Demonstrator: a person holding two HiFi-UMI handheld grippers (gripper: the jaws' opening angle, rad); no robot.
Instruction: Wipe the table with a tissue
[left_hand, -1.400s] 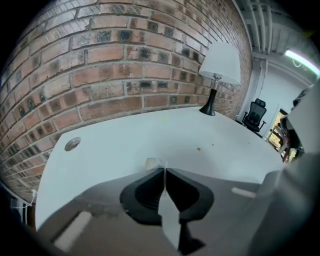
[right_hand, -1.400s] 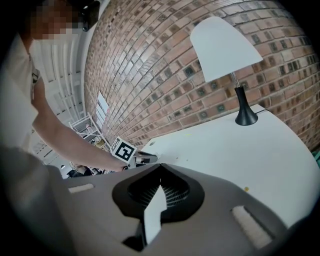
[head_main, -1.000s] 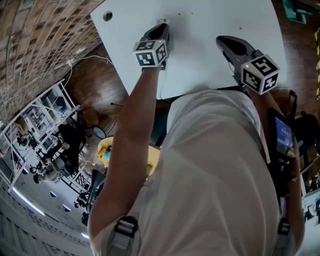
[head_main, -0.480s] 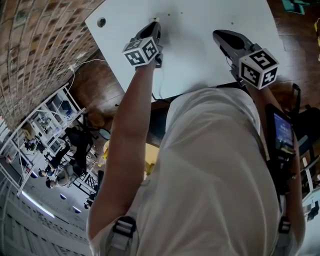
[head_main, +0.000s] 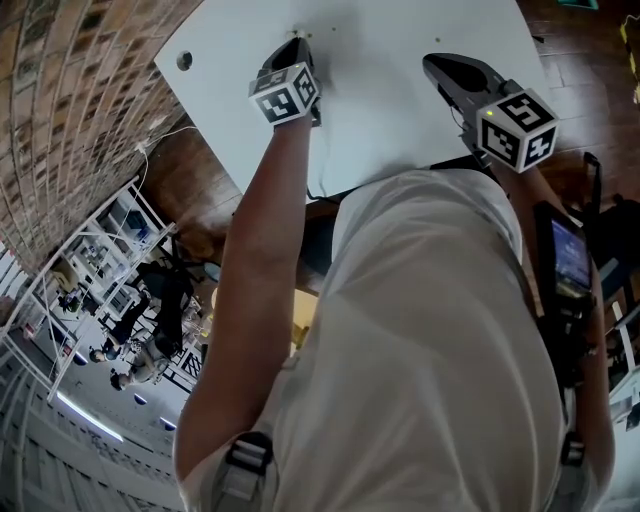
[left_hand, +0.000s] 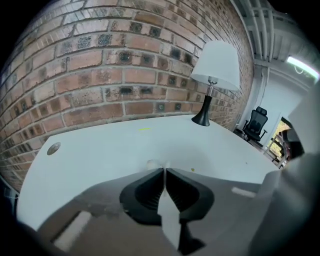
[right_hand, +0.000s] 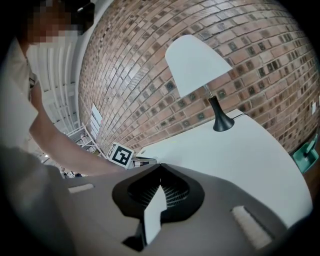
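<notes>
Left gripper (head_main: 297, 40), at 11 o'clock in the head view, has its ribbed black jaws pressed almost together on a small crumpled white tissue (left_hand: 154, 164); the wad protrudes at the tips, low over the smooth white table (head_main: 390, 100), contact not confirmed. Right gripper (head_main: 432, 63), at 1 o'clock, is pressed together with nothing between its jaws, over the same table and well apart from the left. A lamp (left_hand: 214, 75) with white conical shade and black stem stands at 1 o'clock from the tissue, before a rough red-brick wall (left_hand: 115, 65).
</notes>
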